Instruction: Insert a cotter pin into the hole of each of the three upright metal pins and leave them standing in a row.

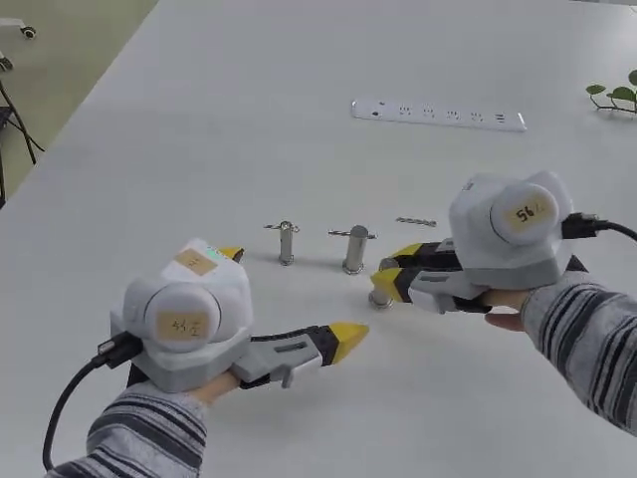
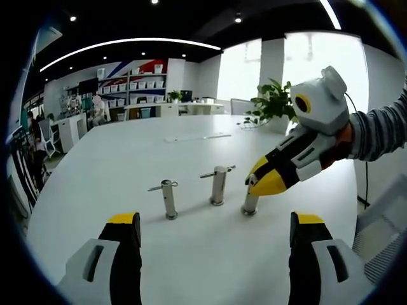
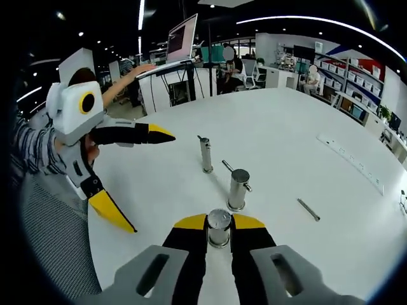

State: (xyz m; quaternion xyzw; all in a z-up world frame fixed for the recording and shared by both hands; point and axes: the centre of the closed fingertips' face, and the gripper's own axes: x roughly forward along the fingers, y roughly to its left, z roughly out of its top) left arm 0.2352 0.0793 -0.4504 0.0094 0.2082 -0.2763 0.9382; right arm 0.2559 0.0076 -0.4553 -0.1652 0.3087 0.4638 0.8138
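Note:
Three metal pins stand upright on the white table. The far pin [image 1: 286,242] and the middle pin [image 1: 354,249] each carry a cotter pin through the top. My right gripper [image 1: 391,275] is shut on the near pin [image 1: 380,296], whose head [image 3: 219,223] sits between the yellow tips with no cotter pin in it. A loose cotter pin [image 1: 416,221] lies flat beyond the right gripper and also lies to the right [image 3: 308,209]. My left gripper [image 1: 290,297] hovers open in front of the row, holding nothing; the row of pins [image 2: 218,185] lies ahead of it.
A white power strip [image 1: 438,114] lies further back on the table [image 1: 249,119]. A green plant [image 1: 617,95] stands at the far right edge. Desks, shelves and seated people fill the room behind.

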